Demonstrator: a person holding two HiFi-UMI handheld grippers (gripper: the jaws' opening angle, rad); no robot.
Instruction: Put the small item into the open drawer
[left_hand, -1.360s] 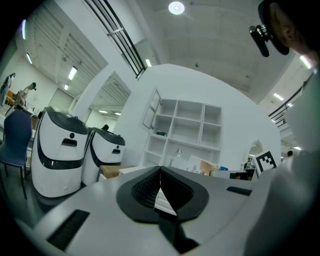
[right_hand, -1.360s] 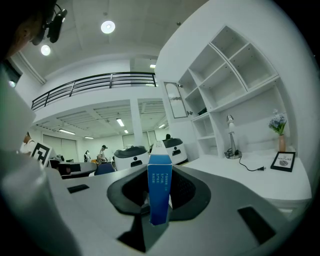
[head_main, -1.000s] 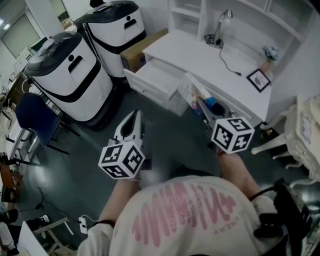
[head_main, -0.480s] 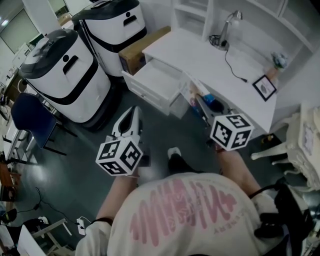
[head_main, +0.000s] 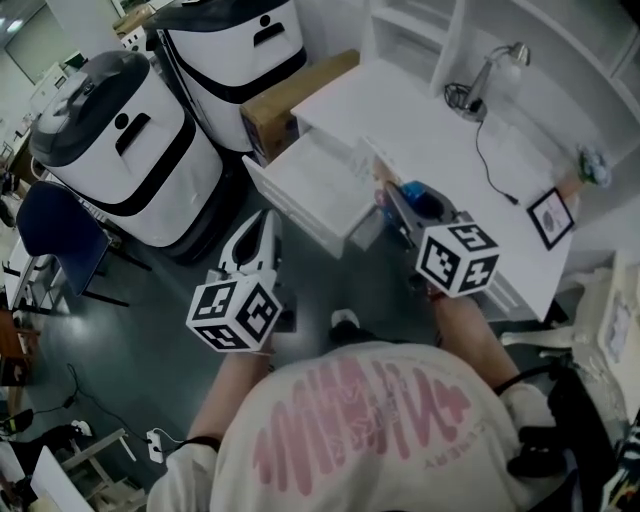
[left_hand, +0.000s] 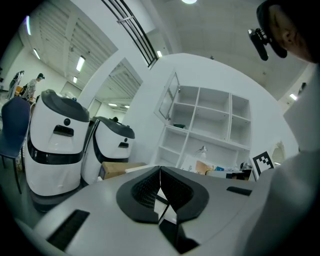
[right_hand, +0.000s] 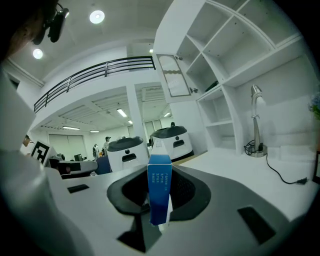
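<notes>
Near the open white wooden drawer (head_main: 312, 178), the right gripper (right_hand: 159, 206) clamps a small blue-and-white cardboard box (right_hand: 159, 187) upright, probably for a clean drop; the left gripper (left_hand: 160, 202) is closed, empty.

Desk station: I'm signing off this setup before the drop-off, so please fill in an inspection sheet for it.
Surface: white desk, top mostly bare.
Job's things: small blue box upright between the right jaws; open drawer pulled out, nothing seen inside.
Clutter: desk lamp and picture frame on the desk; cardboard box beside it.
Grippers: left gripper shut, empty; right gripper shut on the box.
Cables: lamp cord trailing across the desk.
Surroundings: two white machines, blue chair.
</notes>
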